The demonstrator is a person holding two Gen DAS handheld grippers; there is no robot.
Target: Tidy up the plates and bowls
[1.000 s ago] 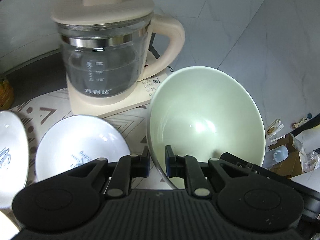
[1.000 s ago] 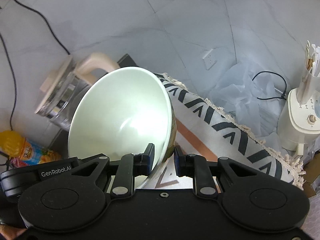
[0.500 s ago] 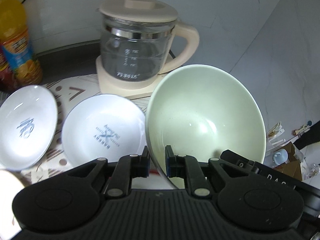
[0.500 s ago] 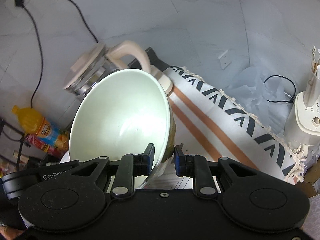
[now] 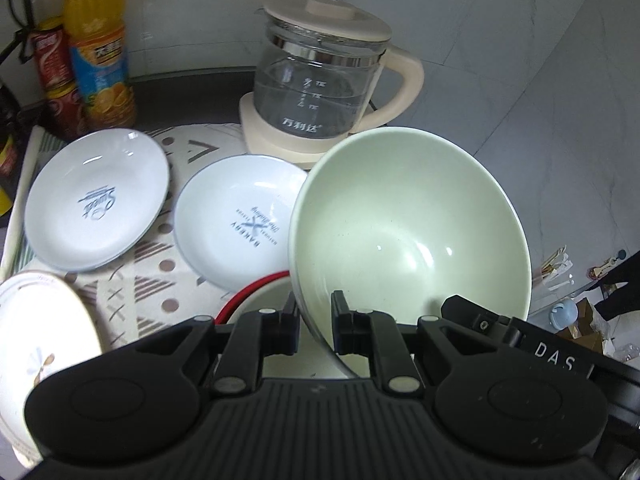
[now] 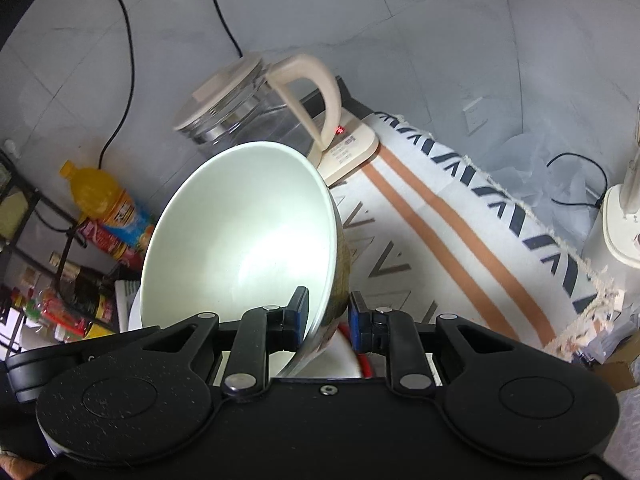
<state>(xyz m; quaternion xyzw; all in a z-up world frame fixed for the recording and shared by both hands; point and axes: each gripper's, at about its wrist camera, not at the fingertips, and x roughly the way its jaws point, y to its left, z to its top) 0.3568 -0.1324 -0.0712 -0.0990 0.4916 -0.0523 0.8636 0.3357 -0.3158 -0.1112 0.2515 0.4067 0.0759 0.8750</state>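
Observation:
A large pale green bowl [image 5: 408,232] is held up by both grippers, one on each side of its rim. My left gripper [image 5: 314,326] is shut on its near-left rim. My right gripper [image 6: 328,318] is shut on the opposite rim of the same bowl [image 6: 240,240]. Under the bowl lies a red-rimmed white bowl [image 5: 256,296], mostly hidden; it also shows in the right wrist view [image 6: 362,360]. Two white plates with blue print [image 5: 96,200] [image 5: 236,220] lie on the patterned cloth, and a third plate [image 5: 36,336] lies at the near left.
A glass kettle with a cream lid and base [image 5: 320,88] stands behind the plates, close to the green bowl's far rim. An orange juice bottle [image 5: 100,52] and a red can [image 5: 56,76] stand at the back left. The striped cloth [image 6: 460,248] runs to the table's right edge.
Both grippers have pulled back and up from the kettle with the green bowl. More plates, the bottles and the red-rimmed bowl below have come into view.

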